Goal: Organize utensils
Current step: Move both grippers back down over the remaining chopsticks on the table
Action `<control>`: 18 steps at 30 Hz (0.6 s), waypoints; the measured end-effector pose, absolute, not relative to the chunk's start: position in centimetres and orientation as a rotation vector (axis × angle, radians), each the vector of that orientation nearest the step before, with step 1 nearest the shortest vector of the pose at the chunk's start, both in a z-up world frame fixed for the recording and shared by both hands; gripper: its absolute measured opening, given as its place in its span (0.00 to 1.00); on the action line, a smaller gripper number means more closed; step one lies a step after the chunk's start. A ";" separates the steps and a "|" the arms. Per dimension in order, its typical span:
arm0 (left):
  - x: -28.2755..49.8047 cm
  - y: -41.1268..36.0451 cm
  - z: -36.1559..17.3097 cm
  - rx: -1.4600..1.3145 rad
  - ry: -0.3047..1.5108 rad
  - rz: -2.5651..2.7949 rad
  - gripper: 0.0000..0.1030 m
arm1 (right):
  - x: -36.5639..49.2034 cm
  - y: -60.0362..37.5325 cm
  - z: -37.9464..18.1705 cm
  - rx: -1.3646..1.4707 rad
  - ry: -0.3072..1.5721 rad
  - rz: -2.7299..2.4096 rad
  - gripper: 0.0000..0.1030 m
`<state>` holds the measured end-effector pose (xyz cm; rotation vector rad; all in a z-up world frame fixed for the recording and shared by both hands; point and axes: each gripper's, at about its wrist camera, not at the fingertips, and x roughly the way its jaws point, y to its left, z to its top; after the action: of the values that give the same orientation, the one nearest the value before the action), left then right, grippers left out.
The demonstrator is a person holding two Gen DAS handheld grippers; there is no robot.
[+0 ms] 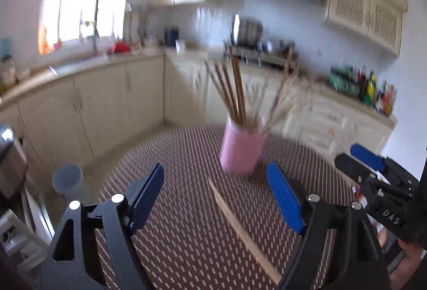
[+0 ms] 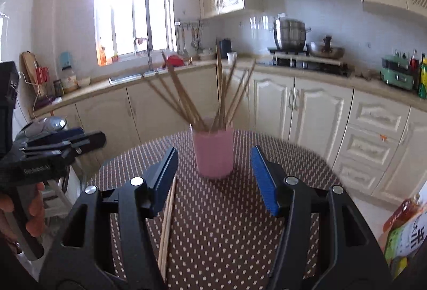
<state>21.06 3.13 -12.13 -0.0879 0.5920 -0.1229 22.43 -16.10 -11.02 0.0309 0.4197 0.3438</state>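
Observation:
A pink cup point(image 1: 241, 148) point(image 2: 213, 153) stands on the dotted brown tablecloth point(image 1: 173, 156) point(image 2: 226, 223) with several wooden chopsticks point(image 1: 234, 87) point(image 2: 186, 97) upright in it. A loose pair of chopsticks point(image 1: 240, 226) point(image 2: 166, 231) lies flat on the cloth in front of the cup. My left gripper point(image 1: 216, 191) is open over that pair, its blue pads apart on either side. My right gripper point(image 2: 214, 180) is open and faces the cup, with nothing between its pads; the loose pair runs under its left finger. Each gripper shows in the other's view, the right gripper point(image 1: 352, 159) and the left gripper point(image 2: 90, 137).
The round table ends just behind the cup. Beige cabinets and a counter with a sink point(image 2: 128, 77) and a stove with a steel pot point(image 2: 291, 35) ring the room. A green-labelled bottle point(image 2: 405, 231) is at the right, a grey lidded container point(image 1: 66, 177) at the left.

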 end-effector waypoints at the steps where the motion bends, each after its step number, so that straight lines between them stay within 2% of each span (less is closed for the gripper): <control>1: 21.6 2.9 -13.1 -0.085 0.639 -0.140 0.76 | 22.5 -16.1 -11.7 0.035 0.439 0.347 0.56; 8: 25.8 2.2 -20.7 -0.088 0.957 -0.161 0.76 | 23.2 -16.6 -16.5 0.063 0.572 0.349 0.57; 9: 26.2 2.4 -21.5 -0.099 0.990 -0.152 0.74 | 23.2 -16.7 -16.9 0.068 0.585 0.351 0.57; 10: 26.6 2.5 -22.2 -0.104 1.018 -0.145 0.68 | 23.3 -16.9 -17.3 0.075 0.598 0.350 0.57; 12: 27.3 2.7 -23.3 -0.126 1.072 -0.148 0.63 | 23.5 -17.3 -18.0 0.090 0.614 0.351 0.58; 18: 28.3 2.5 -24.0 -0.109 1.106 -0.122 0.63 | 24.1 -17.8 -19.3 0.129 0.653 0.365 0.60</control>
<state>28.34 2.51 -24.02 -0.1092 1.1064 -0.1220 24.14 -17.76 -19.34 0.1288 0.6529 0.3648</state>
